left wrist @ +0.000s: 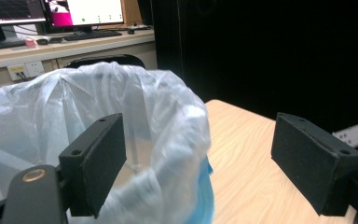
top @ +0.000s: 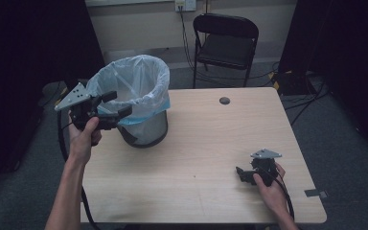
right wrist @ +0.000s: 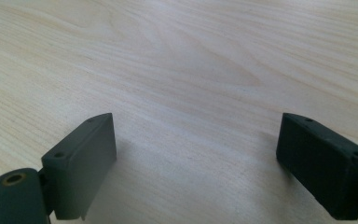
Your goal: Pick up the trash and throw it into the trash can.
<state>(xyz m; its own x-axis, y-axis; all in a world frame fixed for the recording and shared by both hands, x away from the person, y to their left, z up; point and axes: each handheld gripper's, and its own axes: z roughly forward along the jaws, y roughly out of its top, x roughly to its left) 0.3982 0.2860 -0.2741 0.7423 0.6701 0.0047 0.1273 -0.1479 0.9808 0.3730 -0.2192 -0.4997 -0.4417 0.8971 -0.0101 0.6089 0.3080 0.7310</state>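
Pale wood-grain table (top: 211, 158), white-and-blue bin liner (top: 139, 81).

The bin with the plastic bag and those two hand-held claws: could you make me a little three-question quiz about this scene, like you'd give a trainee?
1. True or false: the left gripper is raised beside the rim of the bin, jaws apart.
2. What lines the bin?
A. a white plastic bag
B. a cloth
C. newspaper
3. Fill in: the right gripper is low over the bare wooden ____, holding nothing.

Key: 1 true; 2 A; 3 table.
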